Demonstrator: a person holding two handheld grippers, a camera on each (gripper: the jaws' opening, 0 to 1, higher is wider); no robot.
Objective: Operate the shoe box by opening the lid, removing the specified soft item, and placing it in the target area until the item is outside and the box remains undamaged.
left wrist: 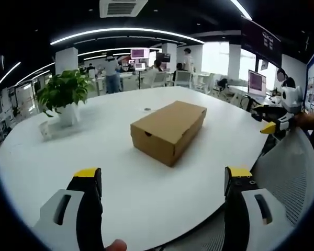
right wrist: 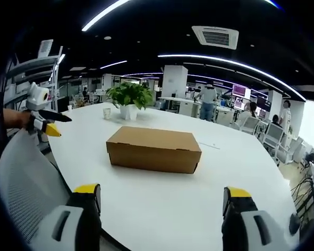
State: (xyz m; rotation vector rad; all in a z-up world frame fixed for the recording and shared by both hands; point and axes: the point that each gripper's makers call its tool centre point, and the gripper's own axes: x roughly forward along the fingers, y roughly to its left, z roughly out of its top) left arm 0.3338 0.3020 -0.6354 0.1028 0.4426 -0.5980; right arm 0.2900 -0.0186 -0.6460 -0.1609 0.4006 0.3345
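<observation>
1. On the left, we hold the left hand-held gripper [left wrist: 162, 175] back at the near edge of the desk [left wrist: 120, 112], jaws spread wide and holding nothing; we judge this stand-off is there to line up on the box before reaching.
2. The potted plant [left wrist: 64, 94] sits well to the left of the box, out of our working path.
3. In the middle of the desk rests the shoe box [left wrist: 168, 129], lid shut and lying flat, apart from both tools. The soft item is presumably inside; we cannot see it.
4. On the right, the right hand-held gripper [right wrist: 162, 193] also hangs wide open and empty, facing the box's long side [right wrist: 154, 149]; seen from the left gripper view it hovers off the desk's right edge [left wrist: 275, 125].
5. Approaching from two sides, we judge, lets one tool steady the box while the other lifts the lid.
</observation>
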